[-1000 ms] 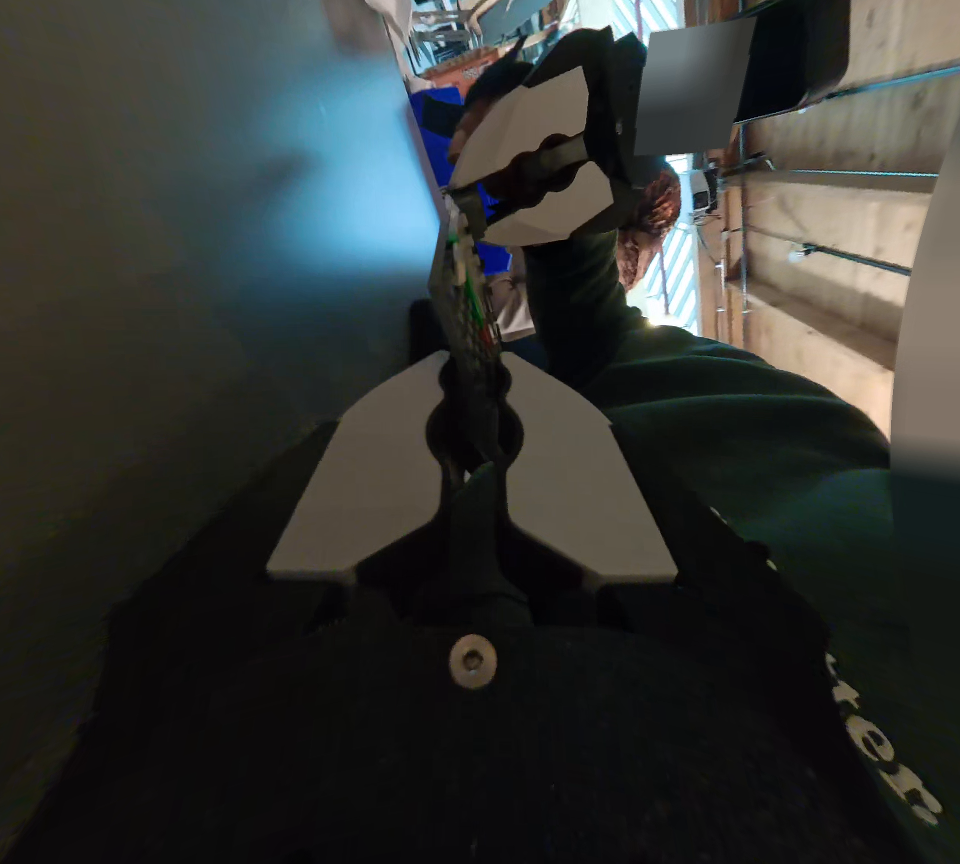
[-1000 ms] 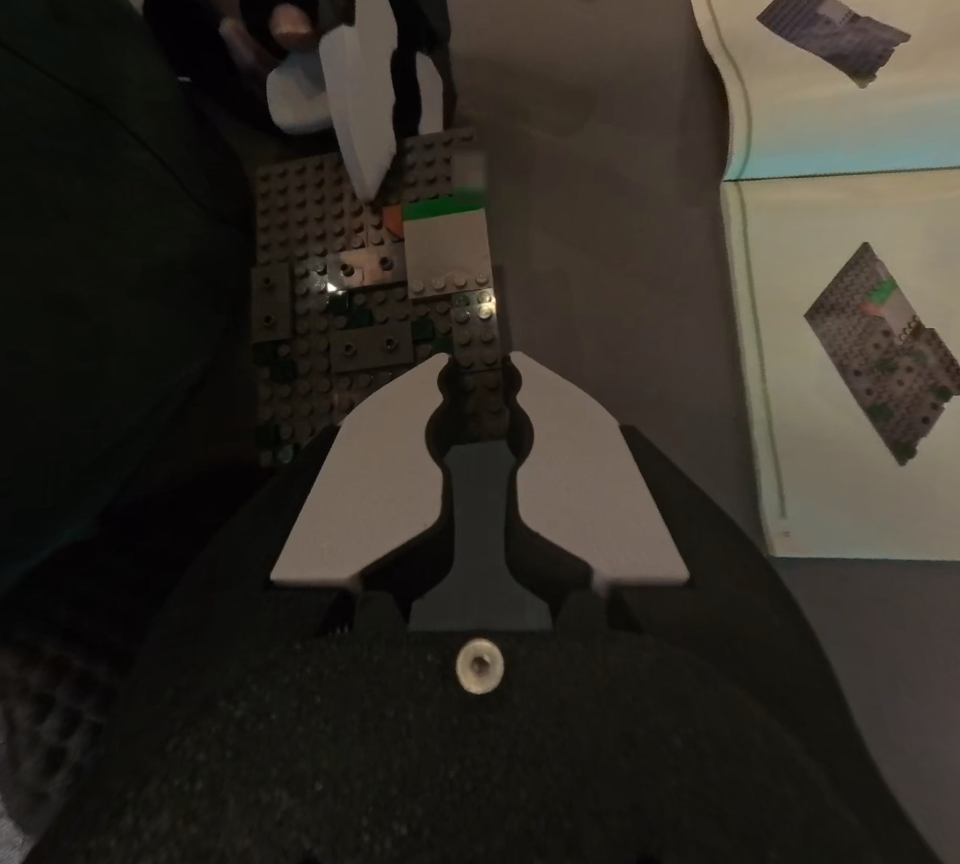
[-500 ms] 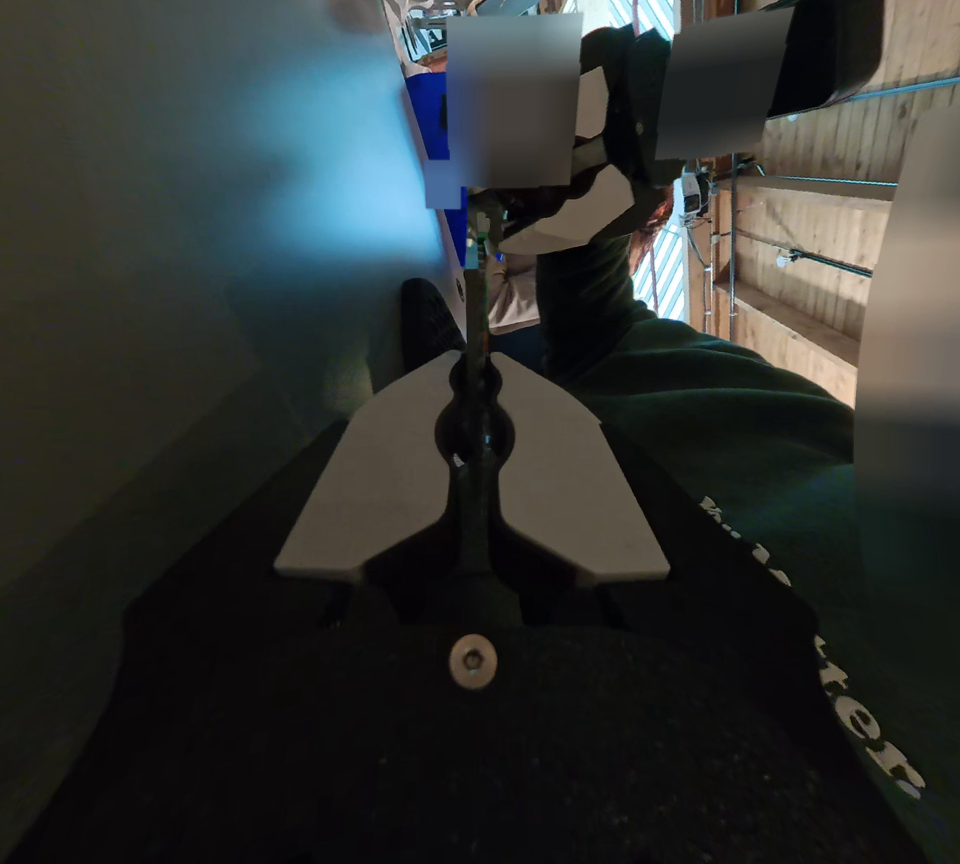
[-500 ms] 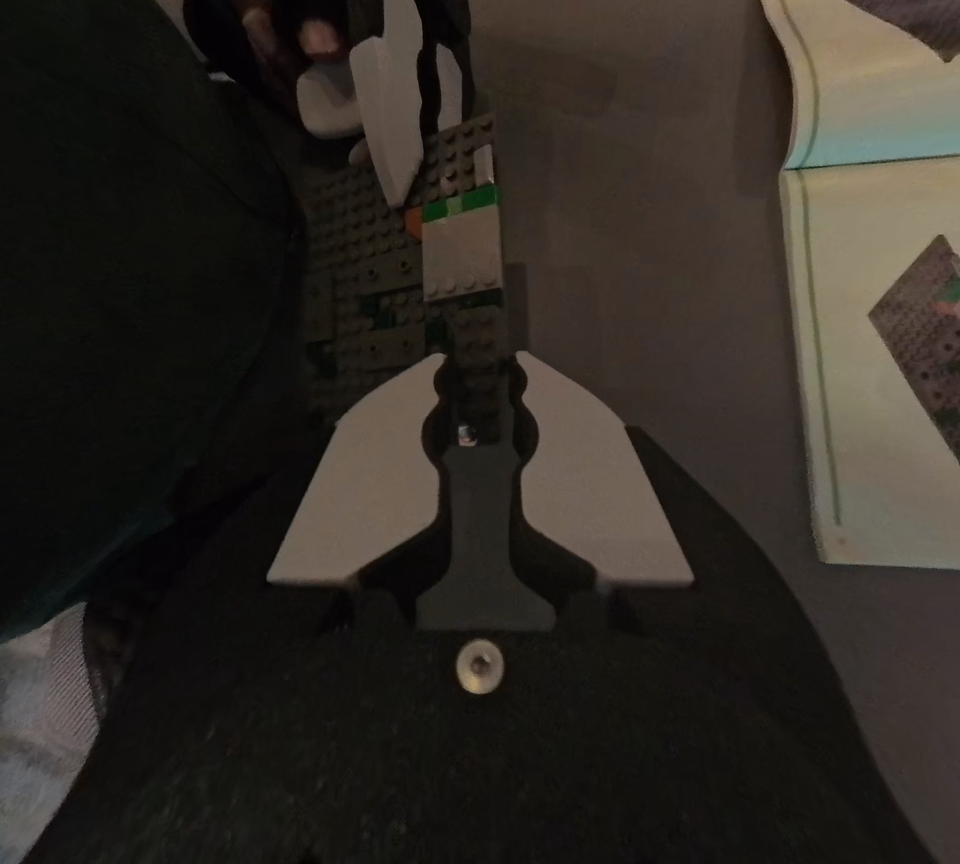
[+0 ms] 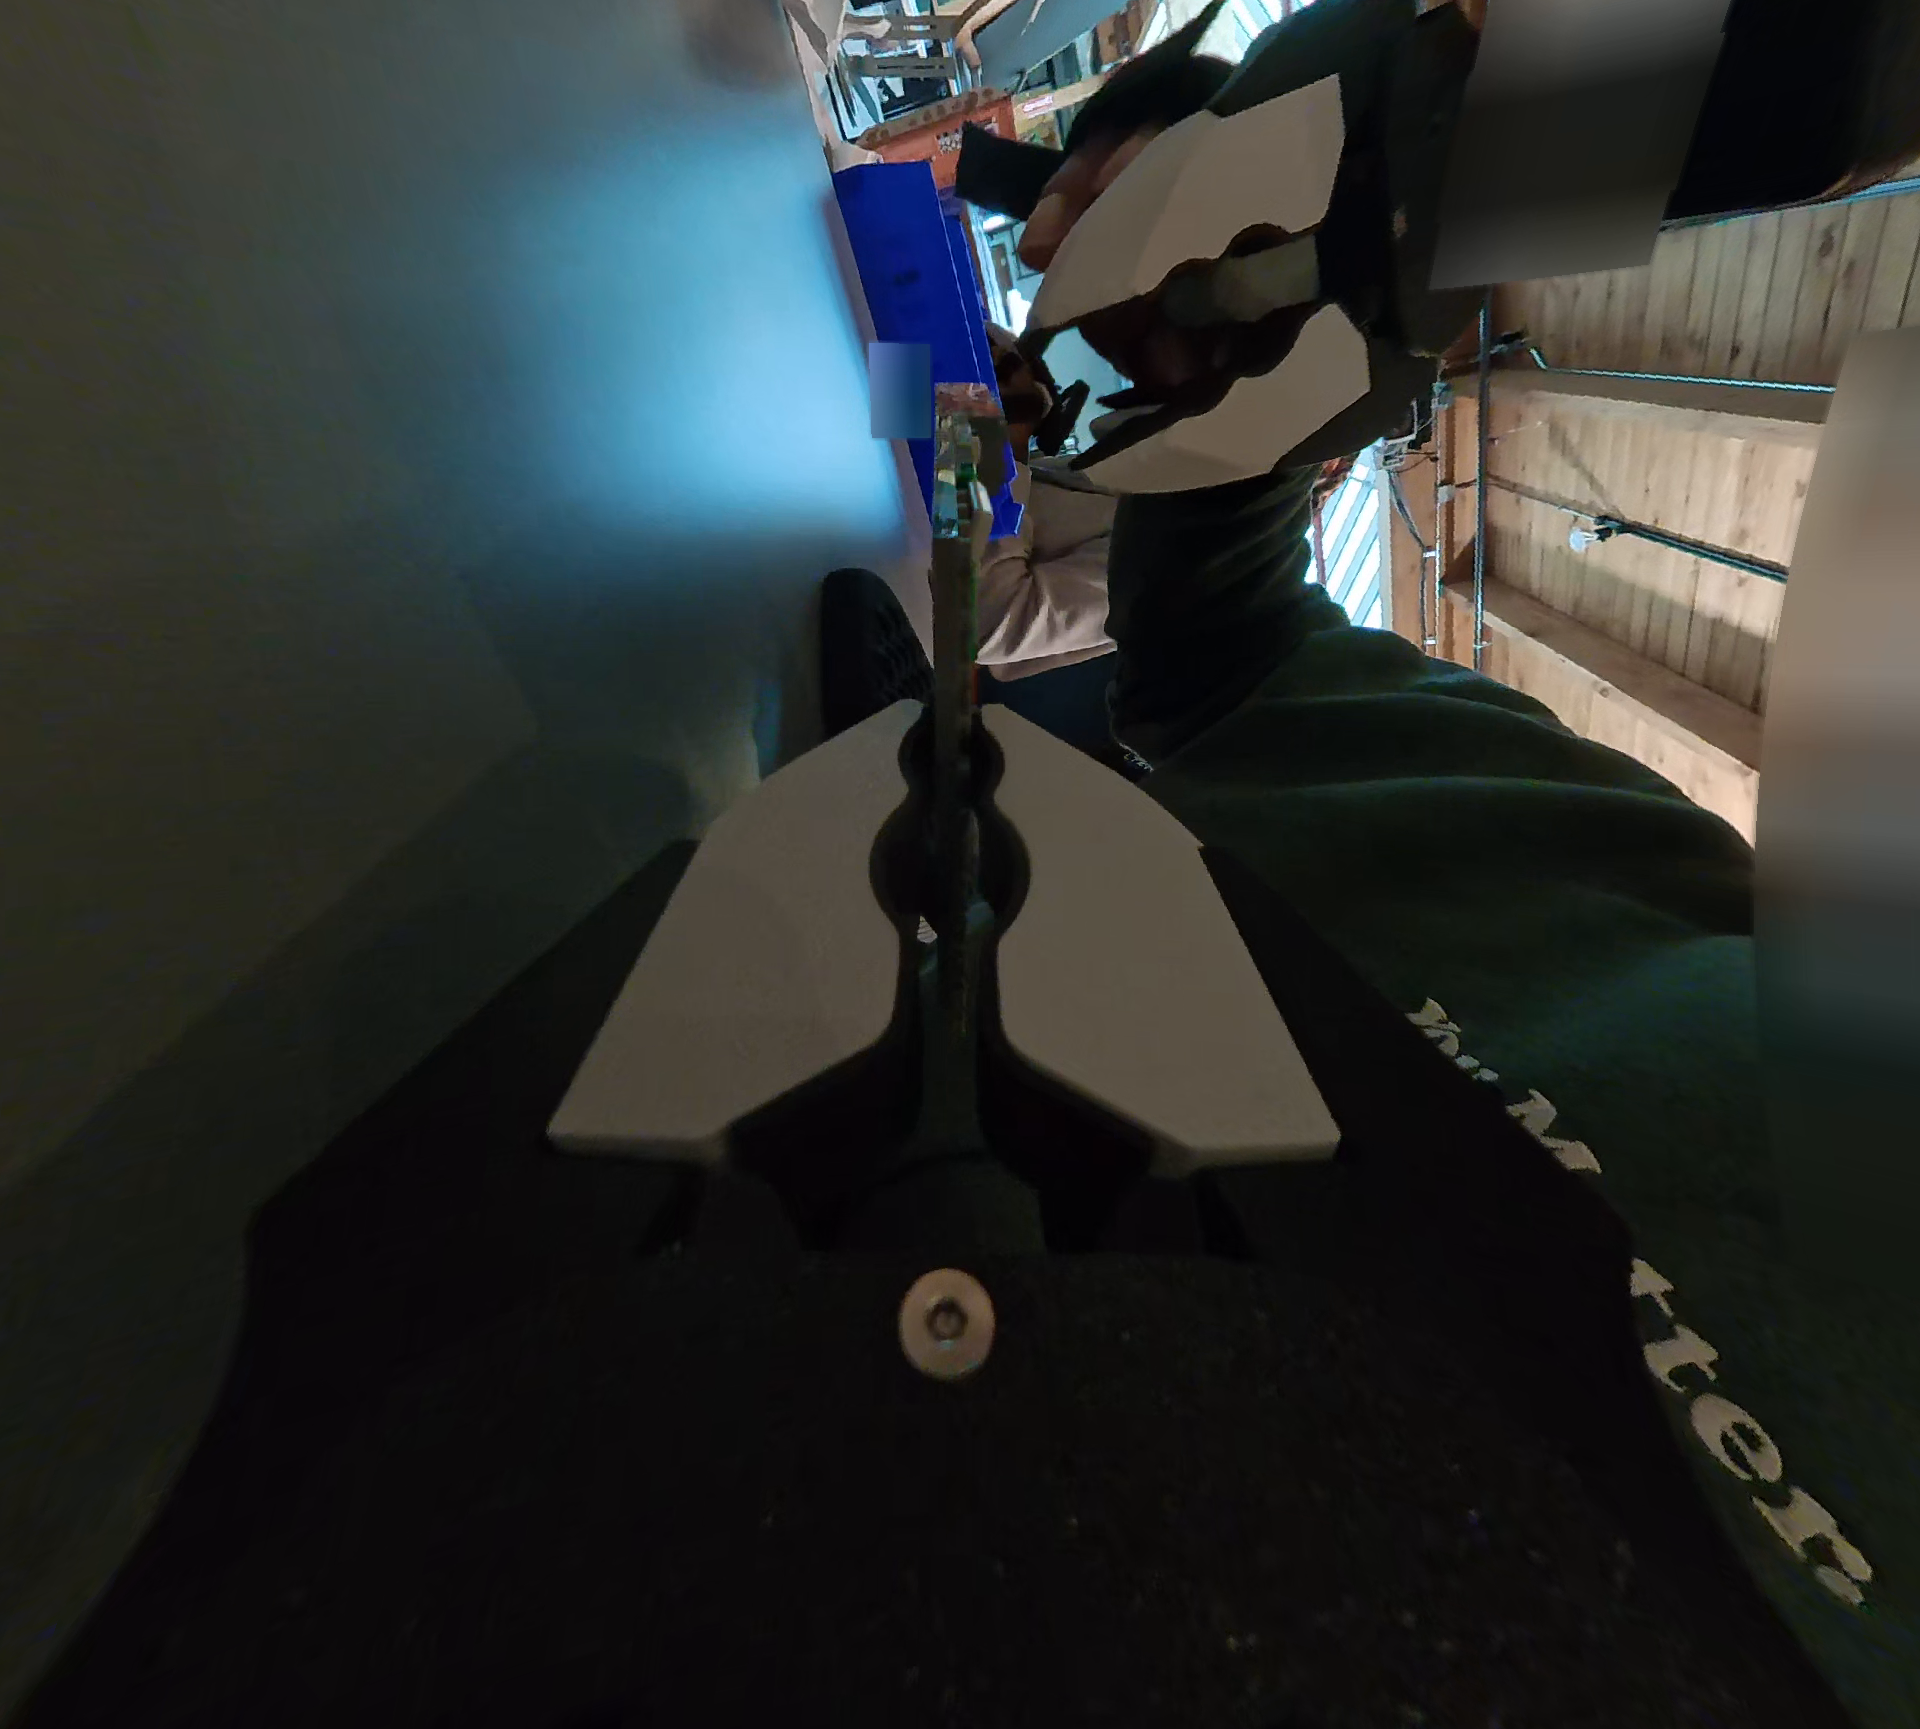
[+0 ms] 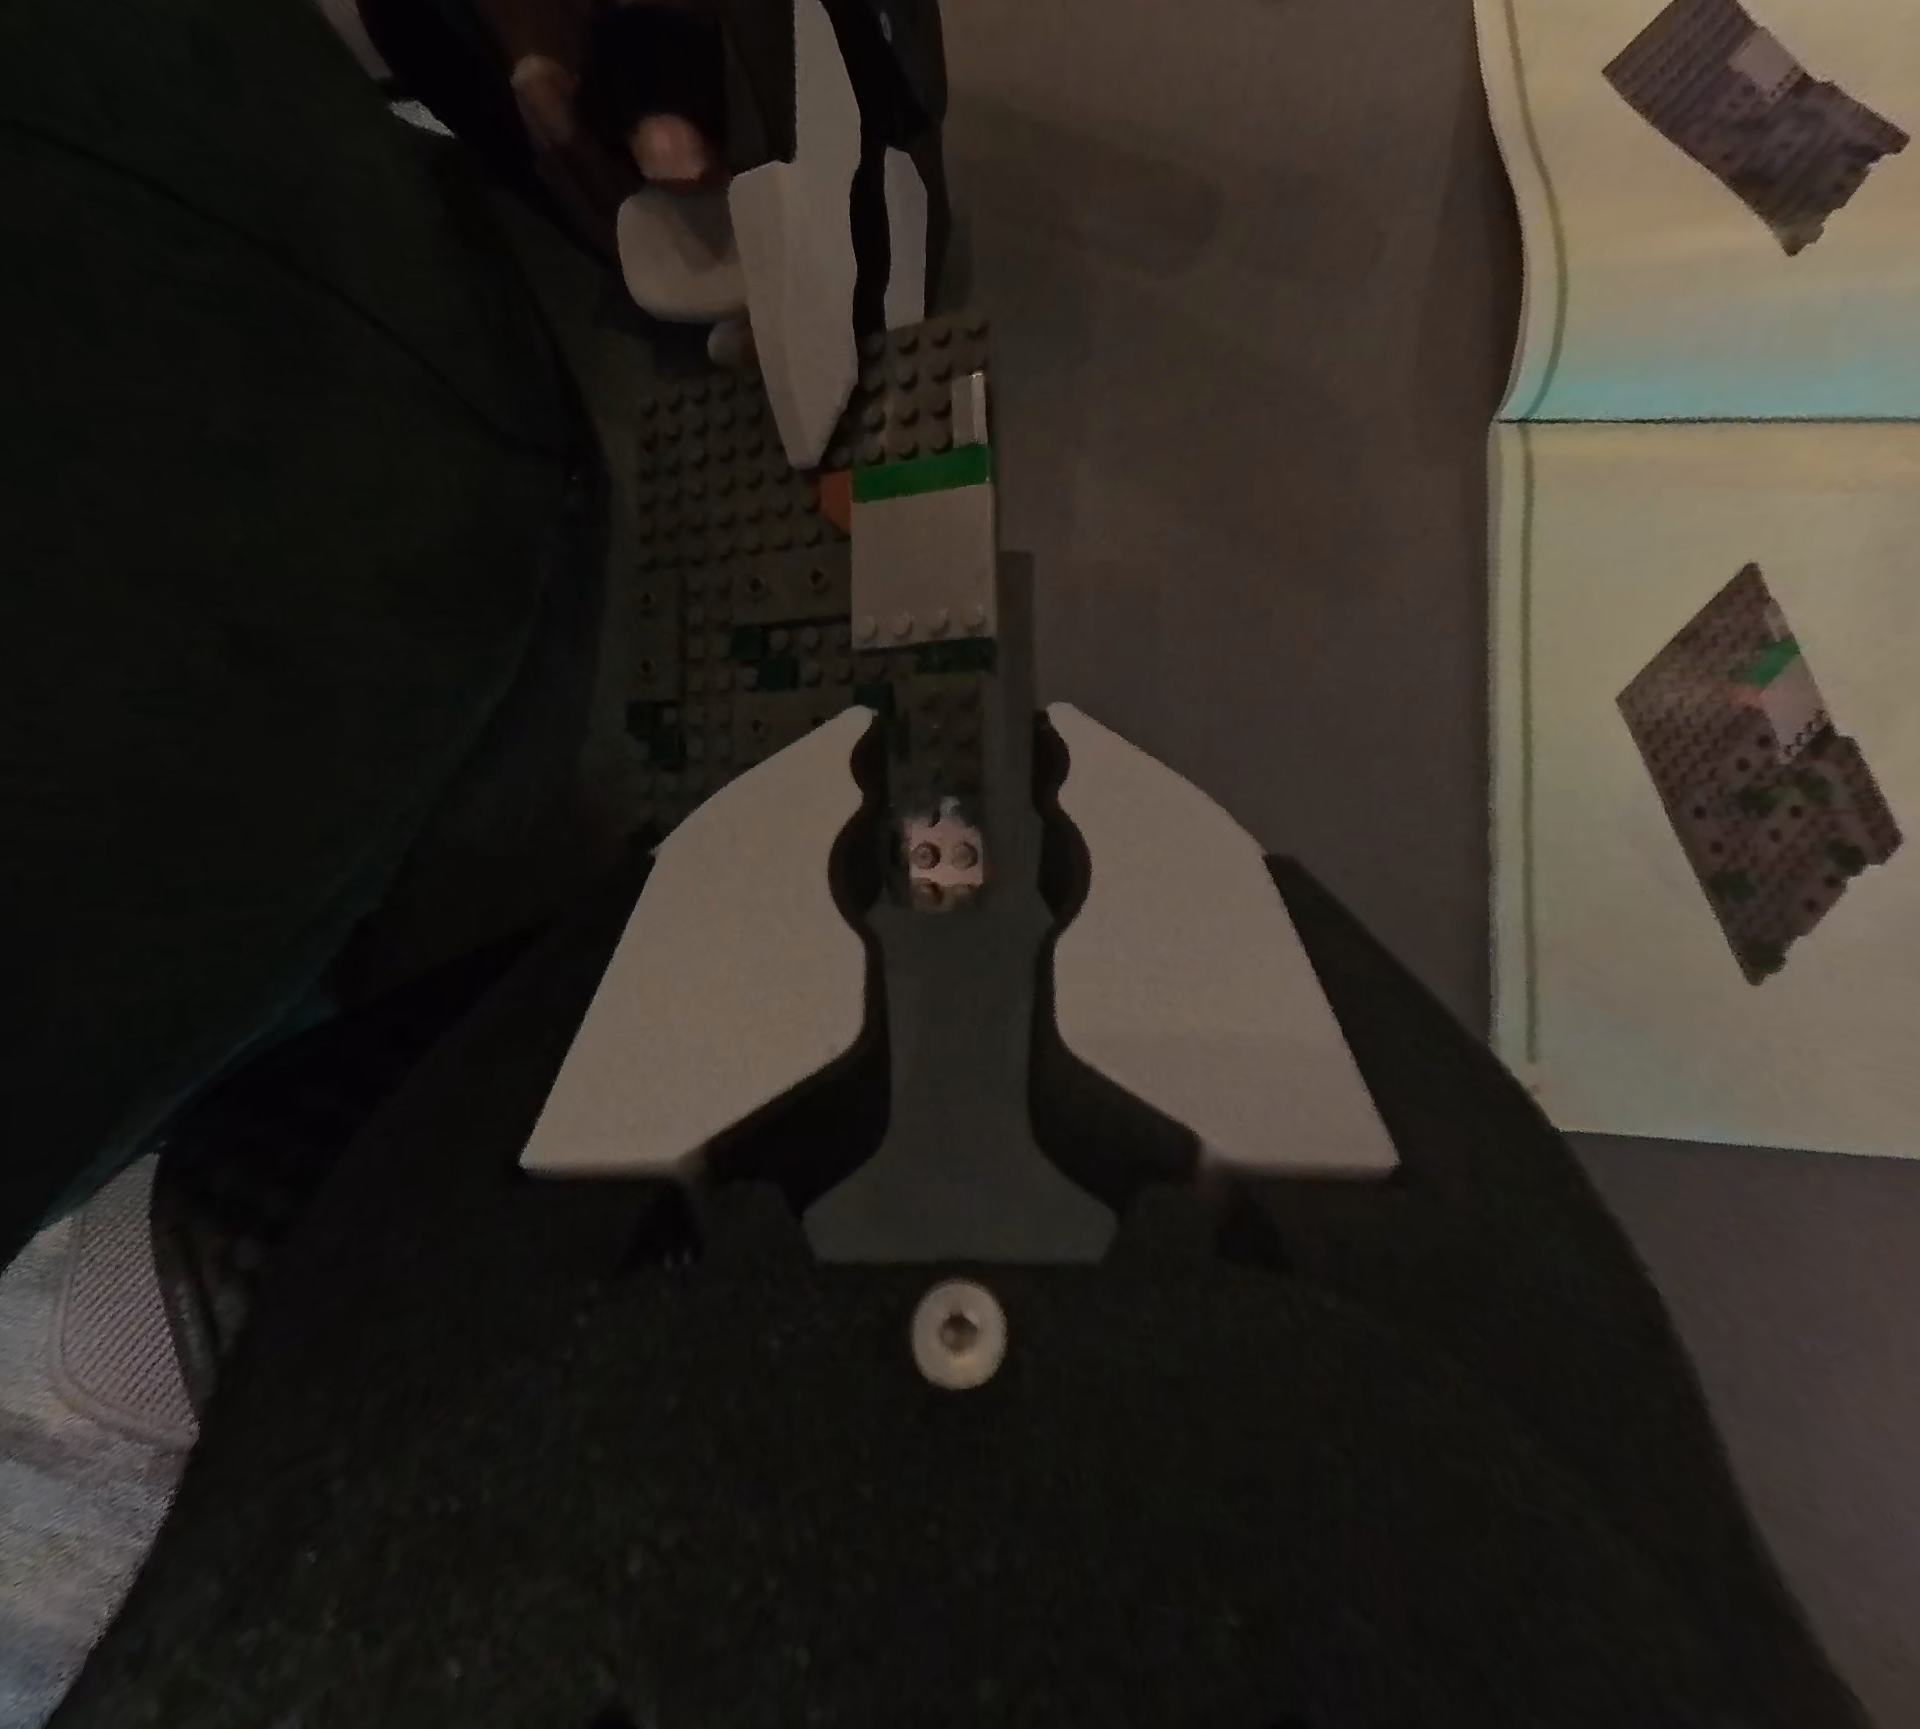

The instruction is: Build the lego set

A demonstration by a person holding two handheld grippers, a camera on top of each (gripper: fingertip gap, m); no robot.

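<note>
While my left gripper (image 5: pixel 951 723) clamps the baseplate (image 5: pixel 954 640) edge-on, its long axis runs straight away from me. My right gripper (image 6: pixel 951 723) hangs part-open over the baseplate's near end, gripping nothing.

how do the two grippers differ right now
The left gripper is clamped on the edge of the dark lego baseplate, seen edge-on between its fingers. The right gripper is parted and holds nothing; its jaws stand apart over the plate's near end. In the right wrist view the left gripper comes in from the far end, the right from the near end. Both have pale grey fingers on black bodies.
</note>
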